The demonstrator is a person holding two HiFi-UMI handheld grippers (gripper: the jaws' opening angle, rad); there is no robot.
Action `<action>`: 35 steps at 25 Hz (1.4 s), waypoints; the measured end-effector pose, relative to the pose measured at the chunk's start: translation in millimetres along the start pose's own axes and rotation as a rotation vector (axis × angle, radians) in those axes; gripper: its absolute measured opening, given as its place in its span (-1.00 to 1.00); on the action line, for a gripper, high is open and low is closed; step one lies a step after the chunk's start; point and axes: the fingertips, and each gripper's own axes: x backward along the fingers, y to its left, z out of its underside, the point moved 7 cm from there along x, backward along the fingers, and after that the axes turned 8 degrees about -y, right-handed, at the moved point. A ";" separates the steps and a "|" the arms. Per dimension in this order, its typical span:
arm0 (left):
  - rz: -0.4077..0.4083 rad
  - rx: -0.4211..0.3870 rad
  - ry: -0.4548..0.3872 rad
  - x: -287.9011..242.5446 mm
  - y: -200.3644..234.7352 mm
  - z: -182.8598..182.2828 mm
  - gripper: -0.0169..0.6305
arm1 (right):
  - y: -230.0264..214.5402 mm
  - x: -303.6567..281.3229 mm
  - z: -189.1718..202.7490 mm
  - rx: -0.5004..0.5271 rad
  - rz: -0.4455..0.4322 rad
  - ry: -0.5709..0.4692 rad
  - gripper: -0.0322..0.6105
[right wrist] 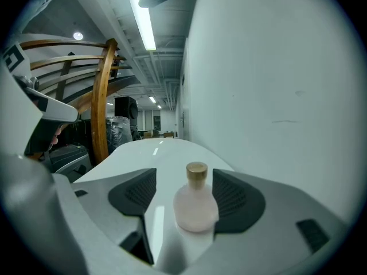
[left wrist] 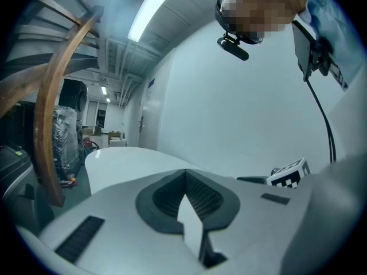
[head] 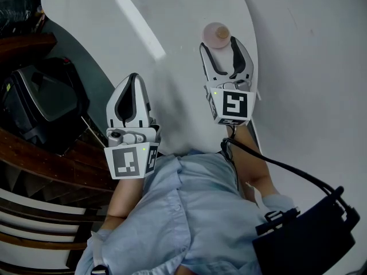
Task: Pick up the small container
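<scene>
the small frosted pink bottle [right wrist: 196, 209] with a tan cap [right wrist: 196, 174] stands upright on the white table [head: 189, 87], between the right gripper's [head: 219, 44] released fingers [right wrist: 135, 191]. the left gripper's [head: 133, 78] fingers are clenched together, empty.

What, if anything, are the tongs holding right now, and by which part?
Nothing is held. The small container stands on the table between the open jaws of the right tongs, ungripped. The left tongs are shut and empty.
</scene>
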 end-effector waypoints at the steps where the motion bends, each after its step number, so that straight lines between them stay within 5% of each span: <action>1: -0.002 0.002 0.002 -1.2 1.8 0.0 -0.95 | -0.6 -3.5 -1.2 0.005 0.005 -0.002 0.05; 28: -0.068 0.079 0.068 -3.1 35.7 10.2 -0.95 | -15.3 -56.1 -33.8 0.090 0.027 -0.036 0.04; 35: -0.068 0.077 0.075 -2.3 36.9 11.8 -0.95 | -12.2 -54.8 -31.9 0.130 0.050 -0.016 -0.30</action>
